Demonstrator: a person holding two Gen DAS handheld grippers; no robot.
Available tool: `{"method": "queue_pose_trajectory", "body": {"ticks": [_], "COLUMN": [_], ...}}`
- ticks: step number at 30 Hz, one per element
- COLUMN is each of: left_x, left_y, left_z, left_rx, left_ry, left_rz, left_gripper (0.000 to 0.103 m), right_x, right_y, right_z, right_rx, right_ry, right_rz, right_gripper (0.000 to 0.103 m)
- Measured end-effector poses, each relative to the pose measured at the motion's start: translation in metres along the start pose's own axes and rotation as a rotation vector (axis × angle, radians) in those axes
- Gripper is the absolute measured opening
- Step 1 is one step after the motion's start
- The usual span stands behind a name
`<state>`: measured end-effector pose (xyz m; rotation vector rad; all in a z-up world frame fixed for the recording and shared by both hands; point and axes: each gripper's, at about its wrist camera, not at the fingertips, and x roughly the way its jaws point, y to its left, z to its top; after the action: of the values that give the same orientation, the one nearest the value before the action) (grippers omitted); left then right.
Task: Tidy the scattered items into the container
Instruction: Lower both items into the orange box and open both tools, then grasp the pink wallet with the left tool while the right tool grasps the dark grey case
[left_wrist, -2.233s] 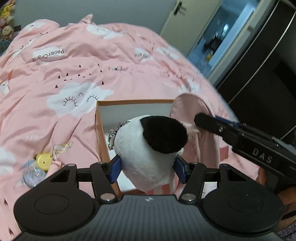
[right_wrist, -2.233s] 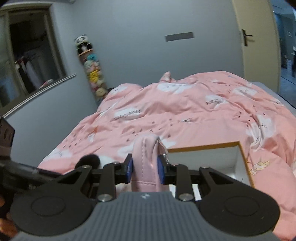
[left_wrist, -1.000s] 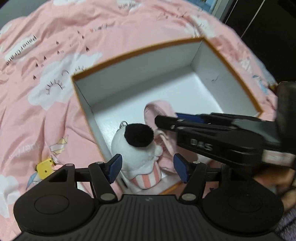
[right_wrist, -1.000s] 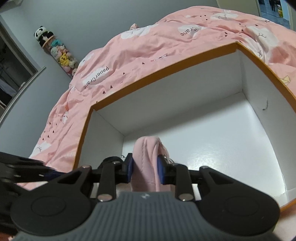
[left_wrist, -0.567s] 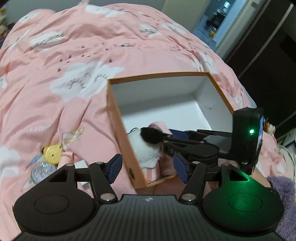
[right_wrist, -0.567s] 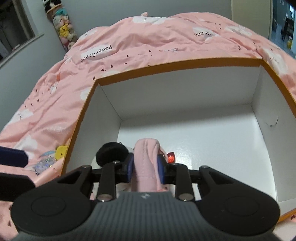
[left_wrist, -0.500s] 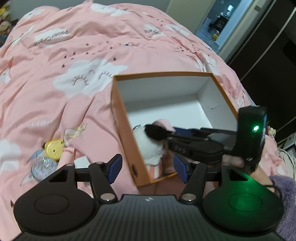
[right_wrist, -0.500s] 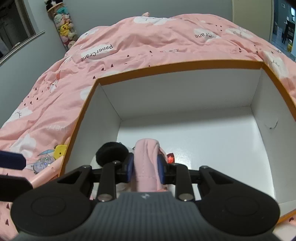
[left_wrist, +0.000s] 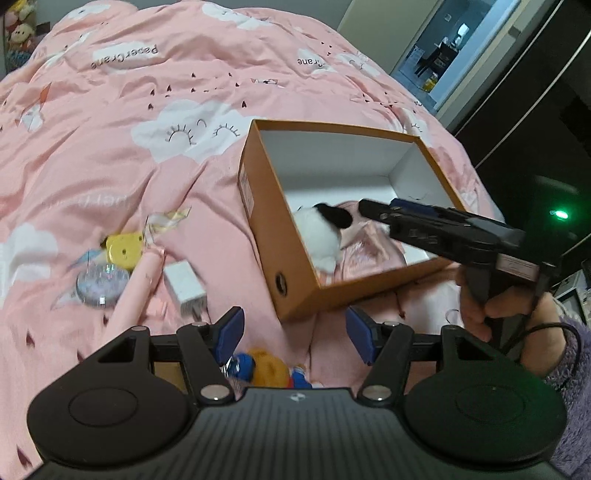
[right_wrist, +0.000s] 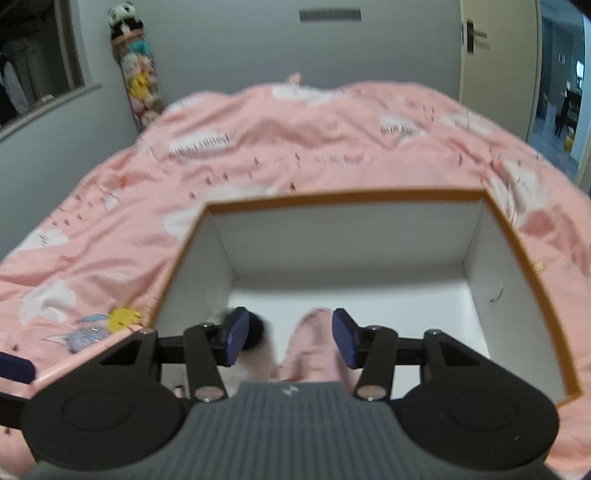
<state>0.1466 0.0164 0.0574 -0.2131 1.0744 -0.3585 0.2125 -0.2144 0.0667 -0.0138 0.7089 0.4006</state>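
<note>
On a pink cloud-print duvet (left_wrist: 184, 155), the orange cardboard box with white lining (left_wrist: 266, 236) holds a black-eared white plush toy (left_wrist: 319, 230) and a pink fabric pouch (right_wrist: 314, 347); the right gripper (right_wrist: 286, 334) is opening, pads clear of the pouch, while the left gripper (left_wrist: 293, 332) hangs spread and empty, scattered trinkets at its ten o'clock

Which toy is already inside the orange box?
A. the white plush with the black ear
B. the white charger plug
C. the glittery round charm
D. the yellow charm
A: the white plush with the black ear lies inside the orange box next to the pink pouch, while the other things still lie out on the bedspread.
</note>
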Motion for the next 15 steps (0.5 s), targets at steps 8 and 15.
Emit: {"method": "queue_pose_trajectory", "body": {"ticks": [8,15], "left_x": [0.000,0.009], "left_y": [0.024,0.032], "left_z": [-0.044,-0.079], "left_rx": [-0.140,-0.249], "left_ry": [0.027,0.046], "left_rz": [0.047,0.076], "left_gripper": [0.072,0.072], "right_x": [-0.067,-0.066], "right_y": [0.036,0.055], "right_z": [-0.040,-0.087], "right_rx": [-0.082,-0.124], "right_ry": [0.011,0.177], "right_rz": [0.199,0.289], "right_gripper": [0.051,0.044]}}
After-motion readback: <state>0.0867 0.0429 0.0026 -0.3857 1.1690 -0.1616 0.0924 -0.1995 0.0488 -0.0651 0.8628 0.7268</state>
